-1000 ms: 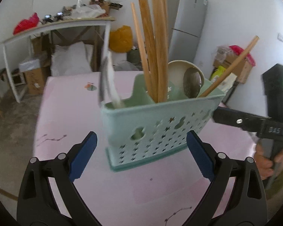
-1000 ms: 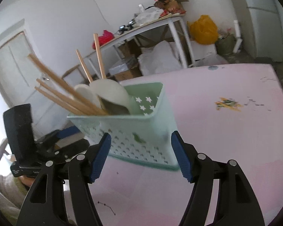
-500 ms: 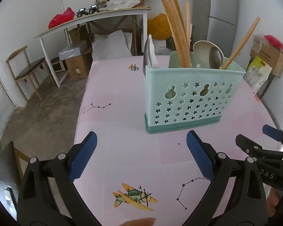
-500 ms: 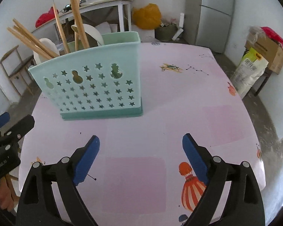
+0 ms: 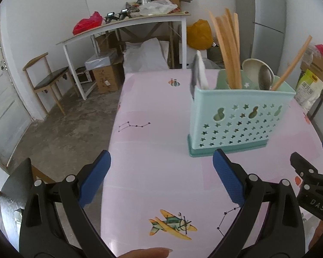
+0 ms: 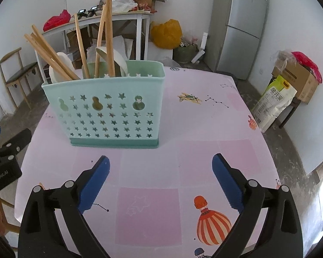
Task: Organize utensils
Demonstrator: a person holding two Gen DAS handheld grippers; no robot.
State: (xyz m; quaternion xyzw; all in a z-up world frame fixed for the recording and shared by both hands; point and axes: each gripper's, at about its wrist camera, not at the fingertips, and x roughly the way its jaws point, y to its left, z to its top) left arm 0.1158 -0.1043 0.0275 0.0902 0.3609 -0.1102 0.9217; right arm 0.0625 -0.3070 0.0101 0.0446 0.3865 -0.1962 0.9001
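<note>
ahead of our right gripper (image 6: 159, 180), its jaws opening with nothing between them, the caddy (image 6: 109, 116) stands on the table (image 6: 204, 150). our left gripper (image 5: 161, 178) gapes wide, empty. we judge the caddy light, stiff, top-heavy with chopsticks (image 6: 106, 32); grip its side walls low.

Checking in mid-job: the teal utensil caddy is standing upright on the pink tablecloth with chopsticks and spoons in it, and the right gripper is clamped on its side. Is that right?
Not quite. The right gripper is not clamped on the caddy: the right wrist view shows its jaws opening with nothing between them, short of the caddy. The rest holds: it stands upright on the pink tablecloth with chopsticks and spoons inside.
</note>
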